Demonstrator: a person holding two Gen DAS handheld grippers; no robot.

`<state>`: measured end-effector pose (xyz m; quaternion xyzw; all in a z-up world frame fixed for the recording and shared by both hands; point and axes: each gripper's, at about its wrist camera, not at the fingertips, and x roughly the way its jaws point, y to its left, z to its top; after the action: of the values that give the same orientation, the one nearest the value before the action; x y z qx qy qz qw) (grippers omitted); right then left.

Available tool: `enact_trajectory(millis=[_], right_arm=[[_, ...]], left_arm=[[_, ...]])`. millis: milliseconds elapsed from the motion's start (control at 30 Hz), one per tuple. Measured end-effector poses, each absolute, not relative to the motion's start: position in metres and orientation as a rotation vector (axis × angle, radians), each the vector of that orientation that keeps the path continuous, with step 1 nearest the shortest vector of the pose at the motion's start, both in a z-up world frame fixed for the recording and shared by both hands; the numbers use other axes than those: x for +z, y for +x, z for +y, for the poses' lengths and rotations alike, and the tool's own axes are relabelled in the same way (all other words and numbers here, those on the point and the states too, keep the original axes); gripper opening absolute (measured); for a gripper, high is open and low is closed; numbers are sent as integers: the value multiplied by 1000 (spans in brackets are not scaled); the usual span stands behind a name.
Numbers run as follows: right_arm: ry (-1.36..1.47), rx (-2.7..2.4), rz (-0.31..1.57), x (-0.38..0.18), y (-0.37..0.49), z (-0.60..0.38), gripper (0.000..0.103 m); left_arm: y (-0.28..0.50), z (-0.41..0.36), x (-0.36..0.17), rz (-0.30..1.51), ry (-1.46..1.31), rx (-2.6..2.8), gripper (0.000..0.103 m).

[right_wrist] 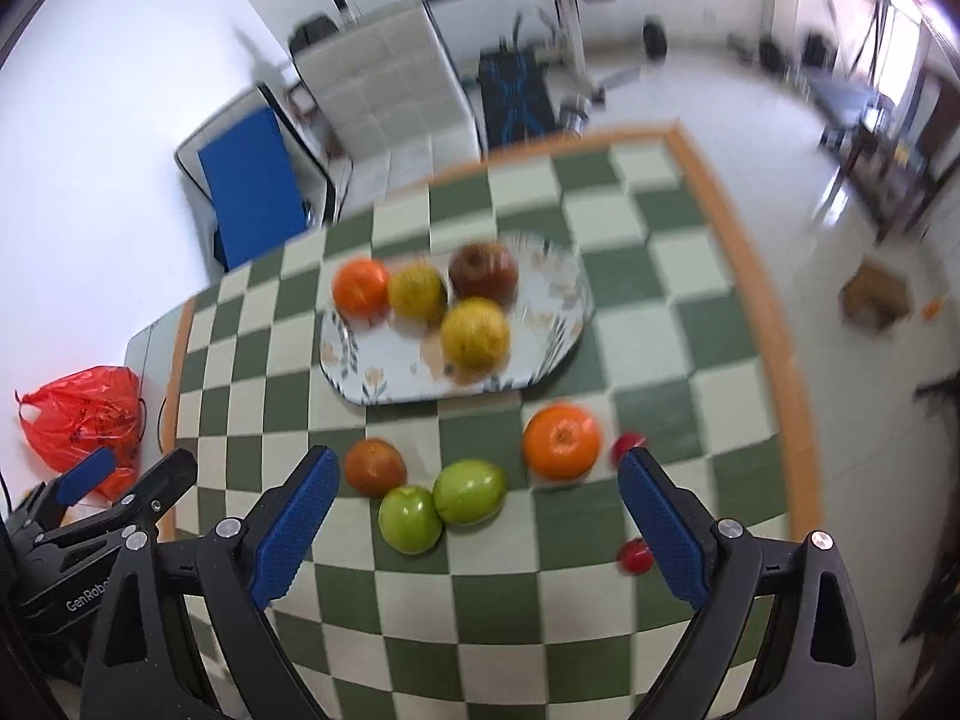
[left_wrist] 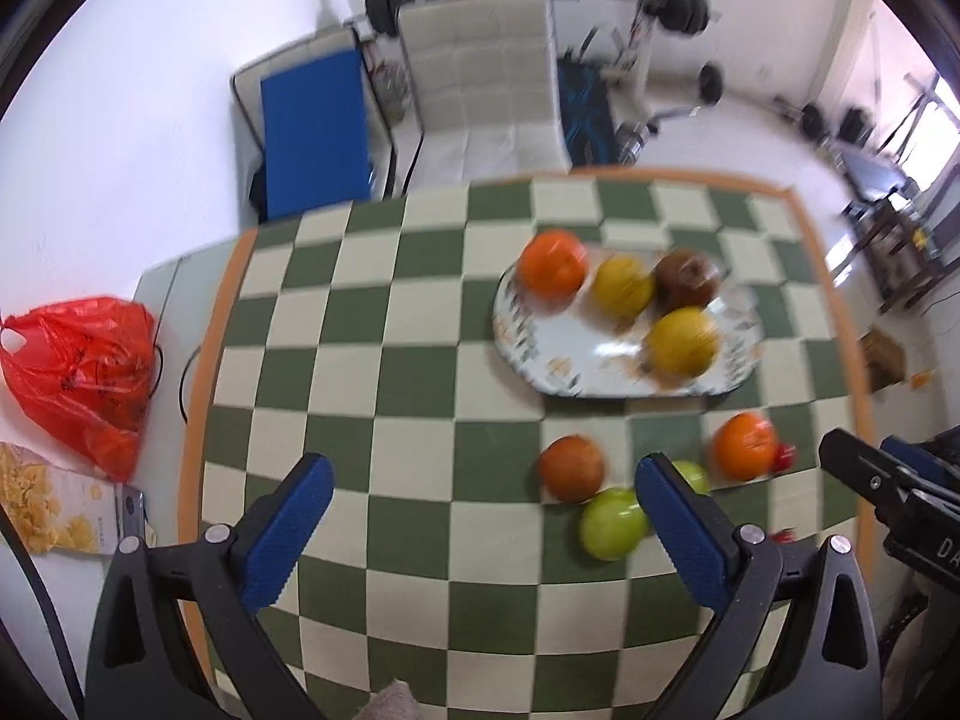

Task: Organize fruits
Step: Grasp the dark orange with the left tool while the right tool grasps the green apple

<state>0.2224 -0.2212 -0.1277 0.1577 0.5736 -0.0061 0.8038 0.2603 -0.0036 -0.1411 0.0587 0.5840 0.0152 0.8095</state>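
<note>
So both grippers are hanging above the green-and-cream checkered surface with nothing in them. The left gripper has its blue fingers spread wide apart, released, over bare checkerboard, and the right gripper is the same deal, fingers wide and holding nothing. Fruit-wise, the oval floral plate sits toward the far side of the surface and already carries four pieces: an orange at its left end, a yellow fruit just beside that, a dark red apple behind, and a bigger yellow fruit up front. Loose on the surface, nearer the grippers, are a reddish-brown fruit, two green apples touching each other, a second orange, and two small red fruits partly hidden by the right gripper's right finger. Most of it is motion-blurred. Off the left edge there's a red plastic bag and a snack box, and past the far edge a white padded chair.
</note>
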Motion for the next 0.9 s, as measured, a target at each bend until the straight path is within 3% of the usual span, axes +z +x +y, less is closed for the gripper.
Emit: enact_trajectory(millis=[100, 233, 367, 500, 733, 767, 833, 867, 900], right_arm=[[449, 19, 1365, -189, 238, -224, 96], [620, 13, 1533, -269, 247, -221, 85], [773, -18, 1619, -322, 249, -217, 83], [808, -20, 1645, -343, 252, -210, 61], [470, -10, 1675, -325, 247, -200, 61], [441, -10, 1679, -324, 246, -199, 61], [392, 2, 1689, -324, 243, -195, 61], [385, 7, 1694, -324, 242, -193, 61], [373, 12, 1699, -324, 241, -191, 61]], left_arm=[[276, 3, -178, 1344, 105, 60, 103], [294, 14, -227, 1510, 14, 70, 103], [305, 21, -267, 1646, -110, 67, 103], [312, 21, -297, 1743, -216, 51, 103], [320, 1, -329, 1805, -305, -27, 102], [321, -5, -331, 1802, -288, -47, 99], [321, -17, -334, 1794, -230, -81, 78], [321, -22, -335, 1795, -200, -92, 57], [319, -27, -337, 1799, -173, -112, 51]])
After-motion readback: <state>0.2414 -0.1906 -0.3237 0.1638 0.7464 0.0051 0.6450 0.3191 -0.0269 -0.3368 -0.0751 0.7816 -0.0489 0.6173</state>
